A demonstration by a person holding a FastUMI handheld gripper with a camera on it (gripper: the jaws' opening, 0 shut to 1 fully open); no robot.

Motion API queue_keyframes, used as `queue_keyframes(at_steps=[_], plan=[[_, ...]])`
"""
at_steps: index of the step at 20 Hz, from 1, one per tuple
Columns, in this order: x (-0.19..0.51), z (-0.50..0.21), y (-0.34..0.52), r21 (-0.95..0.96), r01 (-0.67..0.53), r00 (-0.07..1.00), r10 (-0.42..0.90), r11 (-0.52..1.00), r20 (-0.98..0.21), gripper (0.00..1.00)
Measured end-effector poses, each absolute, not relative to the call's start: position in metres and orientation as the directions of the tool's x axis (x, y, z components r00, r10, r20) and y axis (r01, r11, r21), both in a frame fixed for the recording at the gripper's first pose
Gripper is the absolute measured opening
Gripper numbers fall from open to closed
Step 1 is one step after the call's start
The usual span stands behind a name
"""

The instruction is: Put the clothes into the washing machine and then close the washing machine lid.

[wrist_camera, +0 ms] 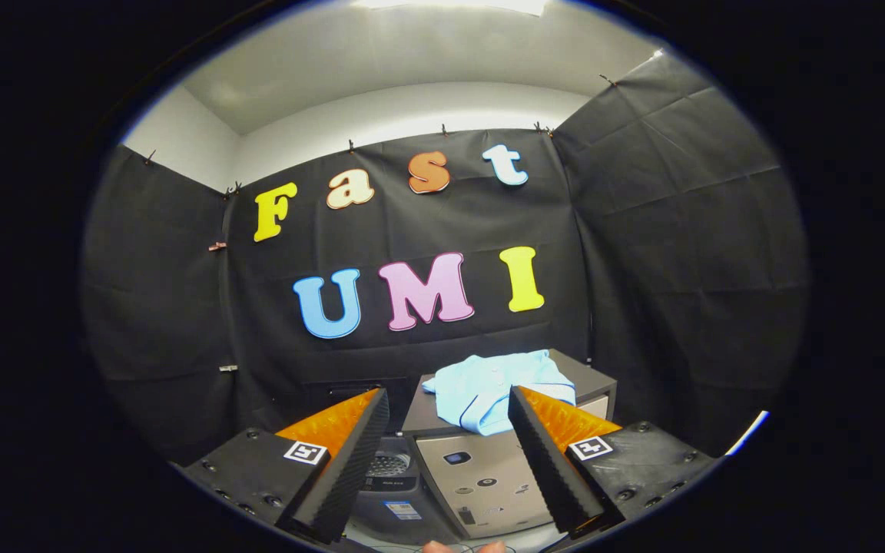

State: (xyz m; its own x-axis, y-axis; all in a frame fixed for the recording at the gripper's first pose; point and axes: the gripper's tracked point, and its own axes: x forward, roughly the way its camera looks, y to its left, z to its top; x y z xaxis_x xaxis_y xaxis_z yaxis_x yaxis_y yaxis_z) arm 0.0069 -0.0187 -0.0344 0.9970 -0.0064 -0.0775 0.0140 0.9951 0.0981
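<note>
Claw (pixel 449 403) hangs wide open and empty at the bottom centre of the frame. Just beyond its fingers the light blue shirt (pixel 488 388) lies crumpled on the grey box (pixel 481 468), right of the washing machine (pixel 389 480). It looks soft and light, so pinching a raised fold should work best.

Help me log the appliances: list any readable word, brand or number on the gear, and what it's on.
Sticker on the dark machine's front: too small to read.
Marks on the grey panel: blurred, unreadable.
Square tags on the tongs: coded patterns, no words.
Tongs open, empty; blue shirt lies beyond them.
</note>
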Motion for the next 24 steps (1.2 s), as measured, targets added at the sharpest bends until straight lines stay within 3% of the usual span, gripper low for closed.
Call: queue_keyframes(at_steps=[8, 17, 24], plan=[[0.055, -0.043, -0.032, 0.040, 0.034, 0.990, -0.028, 0.999, -0.137, 0.98], [0.155, -0.075, -0.042, -0.007, -0.013, 0.945, 0.010, 1.000, -0.327, 0.98], [0.252, -0.140, -0.090, -0.079, 0.060, 0.873, -0.091, 0.995, -0.479, 0.98]])
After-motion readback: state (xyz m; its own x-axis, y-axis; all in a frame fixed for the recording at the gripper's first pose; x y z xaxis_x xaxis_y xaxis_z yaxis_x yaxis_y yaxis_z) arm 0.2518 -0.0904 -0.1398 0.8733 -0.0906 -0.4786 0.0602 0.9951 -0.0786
